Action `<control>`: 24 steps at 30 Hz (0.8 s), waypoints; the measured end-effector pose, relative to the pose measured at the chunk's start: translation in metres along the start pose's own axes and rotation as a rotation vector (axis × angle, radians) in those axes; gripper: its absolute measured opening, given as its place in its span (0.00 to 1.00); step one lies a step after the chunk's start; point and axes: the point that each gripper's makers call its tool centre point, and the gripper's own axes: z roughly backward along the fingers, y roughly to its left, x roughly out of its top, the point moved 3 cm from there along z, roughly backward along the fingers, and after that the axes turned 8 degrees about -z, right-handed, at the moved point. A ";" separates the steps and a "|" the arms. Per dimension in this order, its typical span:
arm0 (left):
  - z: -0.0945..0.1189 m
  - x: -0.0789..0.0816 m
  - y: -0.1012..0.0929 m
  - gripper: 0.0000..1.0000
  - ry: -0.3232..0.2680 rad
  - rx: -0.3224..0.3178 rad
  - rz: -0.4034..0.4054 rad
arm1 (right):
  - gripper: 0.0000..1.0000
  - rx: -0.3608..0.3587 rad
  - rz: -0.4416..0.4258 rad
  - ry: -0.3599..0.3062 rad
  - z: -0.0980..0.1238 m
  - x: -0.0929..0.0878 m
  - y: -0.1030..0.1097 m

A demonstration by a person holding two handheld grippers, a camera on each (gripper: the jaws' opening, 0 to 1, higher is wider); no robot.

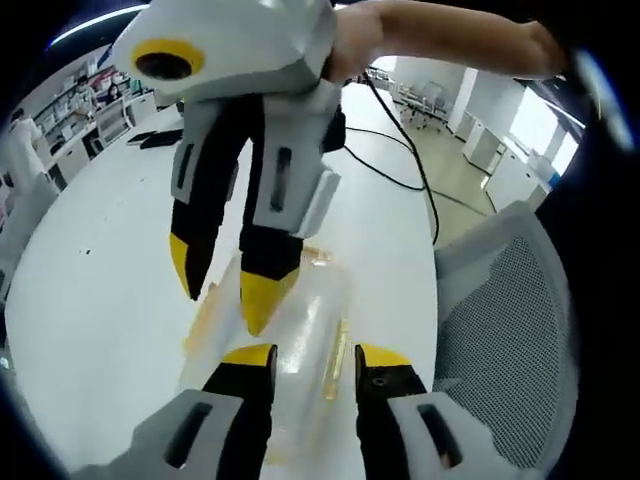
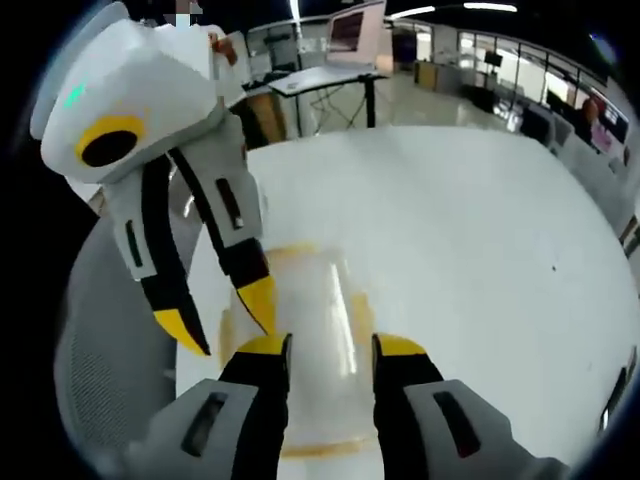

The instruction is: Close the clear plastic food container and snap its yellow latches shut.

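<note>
The clear plastic container point(image 1: 305, 320) lies on the white table point(image 1: 100, 290) with its lid on and yellow latches point(image 1: 338, 355) along its edges. My left gripper point(image 1: 317, 357) hovers open over its near end. My right gripper point(image 1: 225, 290) reaches down from above, open, its yellow tips at the container's far left side. In the right gripper view the container point(image 2: 315, 330) lies lengthwise between my right gripper's point(image 2: 332, 347) open jaws, with a yellow latch point(image 2: 360, 312) on its right side. There the left gripper point(image 2: 225, 322) comes in from the left, its tips at the container's left edge.
A grey mesh office chair point(image 1: 510, 330) stands against the table edge beside the container, also seen as the chair point(image 2: 100, 330). A black cable point(image 1: 400, 170) runs across the table's far part. A person's arm point(image 1: 450, 40) holds the right gripper. Desks and monitors stand beyond.
</note>
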 end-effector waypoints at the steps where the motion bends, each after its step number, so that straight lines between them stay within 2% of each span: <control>1: 0.000 0.000 -0.002 0.26 -0.002 -0.001 -0.002 | 0.30 0.000 0.001 0.003 0.000 -0.001 -0.001; 3: 0.001 0.003 -0.005 0.26 -0.020 -0.013 -0.002 | 0.30 0.003 -0.004 0.002 0.000 0.000 0.000; 7: 0.008 0.008 0.001 0.26 -0.044 -0.002 0.021 | 0.30 0.005 -0.002 0.002 -0.001 0.000 -0.001; 15: 0.016 0.011 0.018 0.25 -0.035 0.018 0.014 | 0.31 0.000 0.008 0.006 0.001 0.000 -0.002; 24: 0.004 0.003 0.026 0.24 -0.006 0.020 -0.006 | 0.31 -0.013 0.016 0.019 0.003 -0.003 -0.005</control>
